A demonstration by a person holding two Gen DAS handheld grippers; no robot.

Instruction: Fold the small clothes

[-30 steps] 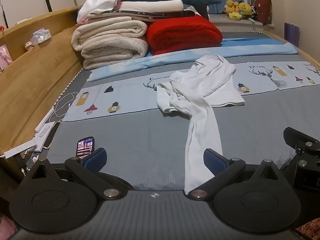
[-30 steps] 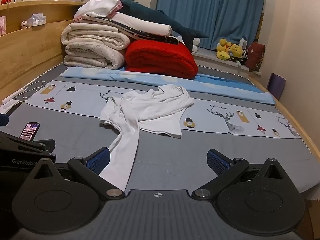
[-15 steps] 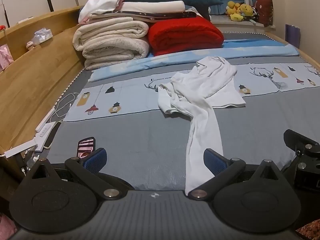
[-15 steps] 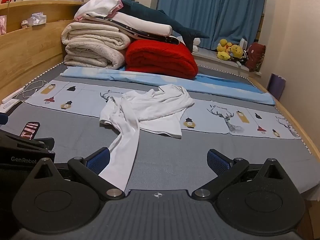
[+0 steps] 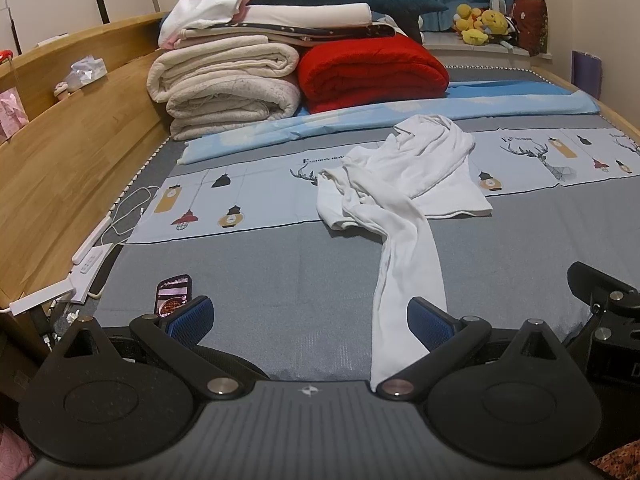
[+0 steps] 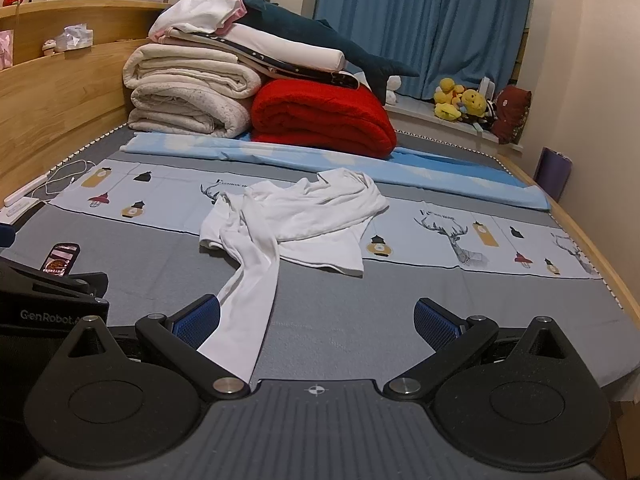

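Note:
A crumpled white long-sleeved top [image 5: 404,176] [image 6: 296,216] lies mid-bed, one sleeve [image 5: 408,280] [image 6: 248,300] stretched toward the near edge. My left gripper [image 5: 308,316] hovers open at the near edge; the sleeve end runs just inside its right finger, apart from the blue pads [image 5: 190,316]. My right gripper [image 6: 316,322] is also open, and the sleeve end lies beside its left finger pad [image 6: 198,322]. Neither holds anything. The right gripper's body [image 5: 604,312] shows at the left wrist view's right edge.
Folded cream blankets [image 5: 228,80] and a red blanket [image 5: 372,72] are stacked at the head of the bed [image 5: 260,280]. A phone [image 5: 173,290] [image 6: 60,258] lies near the left front. A power strip with cables [image 5: 92,256] sits by the wooden side board [image 5: 60,168].
Both grippers have drifted slightly forward, so the shirt sits a little lower in view. Neither gripper has changed its opening and the shirt has not moved.

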